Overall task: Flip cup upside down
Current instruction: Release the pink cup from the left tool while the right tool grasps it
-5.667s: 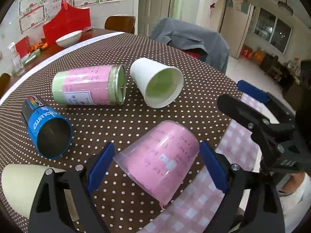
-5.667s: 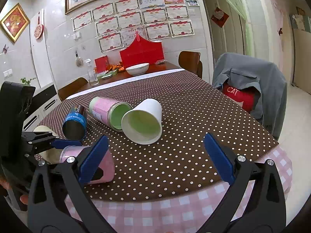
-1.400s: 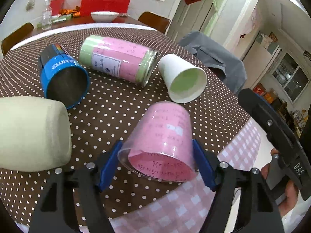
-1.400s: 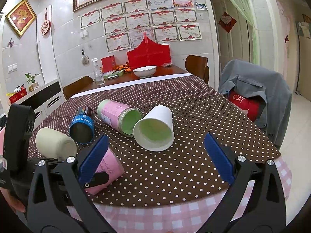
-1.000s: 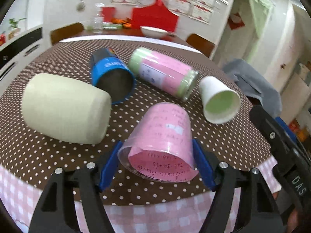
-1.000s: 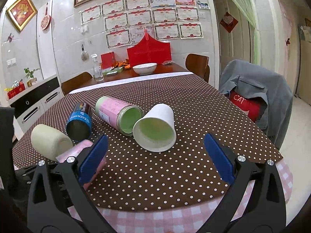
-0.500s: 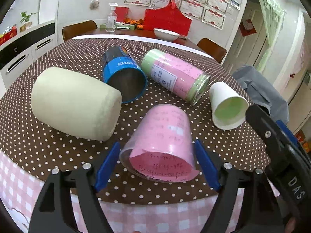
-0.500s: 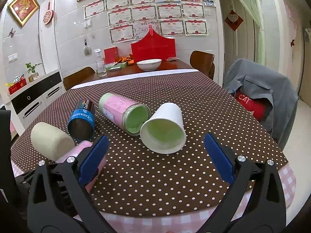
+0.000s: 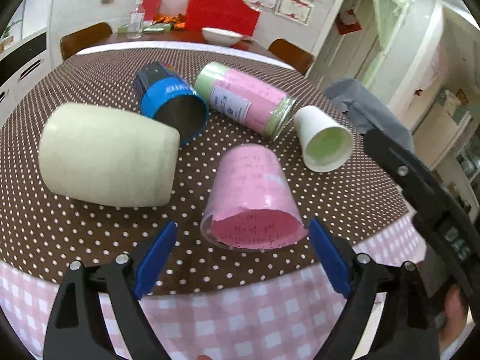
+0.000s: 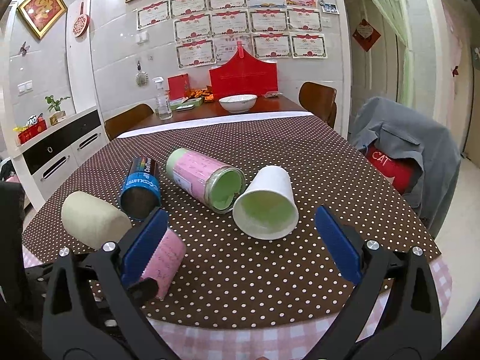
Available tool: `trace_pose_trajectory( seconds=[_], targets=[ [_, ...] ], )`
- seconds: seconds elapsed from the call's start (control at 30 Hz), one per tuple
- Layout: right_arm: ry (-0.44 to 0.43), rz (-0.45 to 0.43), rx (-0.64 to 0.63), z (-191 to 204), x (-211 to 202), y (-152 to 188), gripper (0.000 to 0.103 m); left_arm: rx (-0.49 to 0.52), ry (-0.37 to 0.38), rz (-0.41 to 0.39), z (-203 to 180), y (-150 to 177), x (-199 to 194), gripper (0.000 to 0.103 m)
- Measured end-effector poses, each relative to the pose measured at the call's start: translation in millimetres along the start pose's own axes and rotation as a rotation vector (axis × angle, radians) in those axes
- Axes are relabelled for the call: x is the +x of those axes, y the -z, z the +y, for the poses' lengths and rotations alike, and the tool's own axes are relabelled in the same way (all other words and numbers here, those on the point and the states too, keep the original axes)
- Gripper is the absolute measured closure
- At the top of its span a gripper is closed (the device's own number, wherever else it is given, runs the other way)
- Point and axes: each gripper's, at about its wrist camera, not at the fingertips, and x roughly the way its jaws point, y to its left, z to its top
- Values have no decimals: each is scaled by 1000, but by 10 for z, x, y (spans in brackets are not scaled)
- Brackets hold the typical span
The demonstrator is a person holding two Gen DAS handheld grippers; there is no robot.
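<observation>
A clear cup lined with pink paper [image 9: 252, 192] lies on its side on the dotted brown tablecloth [image 9: 90, 225], mouth toward me. My left gripper [image 9: 240, 258] is open, its blue pads just short of the cup's rim, not touching. The cup also shows in the right wrist view [image 10: 165, 255], partly behind the left finger. My right gripper [image 10: 237, 246] is open and empty above the table's front edge, facing a white paper cup [image 10: 267, 207] lying on its side.
Lying on the table are a cream cup [image 9: 108, 156], a blue can [image 9: 174, 105], a pink-and-green jar [image 9: 246, 102] and the white paper cup [image 9: 324, 138]. A chair with a grey jacket [image 10: 402, 156] stands at the right. The pink checked cloth edge [image 9: 240, 315] hangs near me.
My left gripper has opened and let go of the pink cup, then drawn back a little toward the table edge. The cup now lies free on the cloth. The right gripper stays open.
</observation>
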Motion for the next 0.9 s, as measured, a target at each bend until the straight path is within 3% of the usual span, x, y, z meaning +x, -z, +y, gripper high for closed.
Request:
trace_pose_trajectory(
  seconds=[0.2, 0.37, 0.63, 0.9],
  targets=[
    [2, 24, -14, 153, -48, -55, 6, 57, -12, -103, 104, 11, -351, 15],
    [-33, 92, -5, 264, 28, -67, 6, 10, -74, -186, 350, -50, -600, 15],
    [-103, 208, 8, 482, 225, -25, 6, 20, -208, -253, 638, -197, -755, 15],
    [-153, 339, 55, 589, 542, -9, 6, 42, -225, -286, 850, -293, -780, 15]
  ],
)
